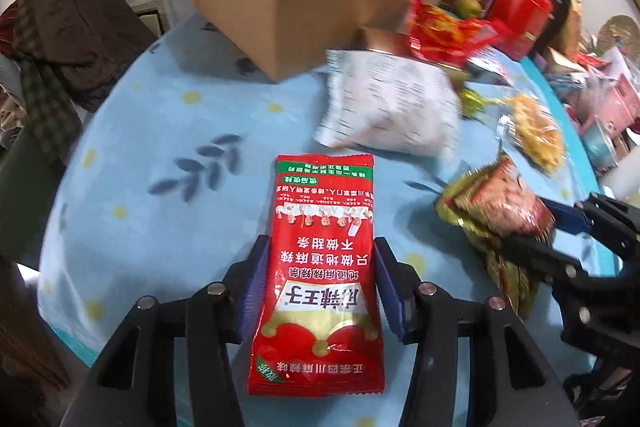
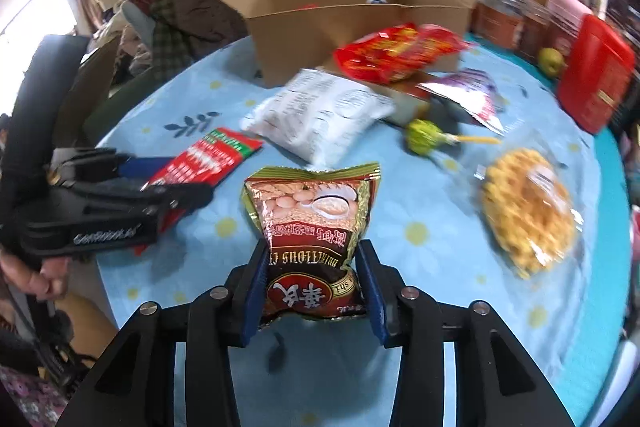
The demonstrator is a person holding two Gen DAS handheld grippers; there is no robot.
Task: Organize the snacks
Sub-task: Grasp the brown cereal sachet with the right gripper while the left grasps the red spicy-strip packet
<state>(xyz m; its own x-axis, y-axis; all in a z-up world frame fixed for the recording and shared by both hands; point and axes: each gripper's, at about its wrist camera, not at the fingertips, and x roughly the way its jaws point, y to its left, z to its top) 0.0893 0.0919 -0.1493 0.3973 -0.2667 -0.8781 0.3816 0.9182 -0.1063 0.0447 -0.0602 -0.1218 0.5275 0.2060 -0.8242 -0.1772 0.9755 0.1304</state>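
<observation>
The left gripper (image 1: 318,283) holds a long red snack packet (image 1: 320,259) between its 2 blue pads, which press on both long edges of the packet. The right gripper (image 2: 316,285) is closed on a brown and gold cereal packet (image 2: 314,223), and the pads squeeze its lower half so that the foil is wrinkled. Both packets are above the near part of the round table (image 1: 168,131), which has a light blue cloth with flowers. Near the middle of the table lie a white pillow bag (image 2: 320,113), a green lollipop (image 2: 426,135) and a clear bag of yellow rings (image 2: 528,211). Toward the far edge stands an open cardboard box (image 2: 360,11), and a red bag (image 2: 400,53) is just in front of it.
</observation>
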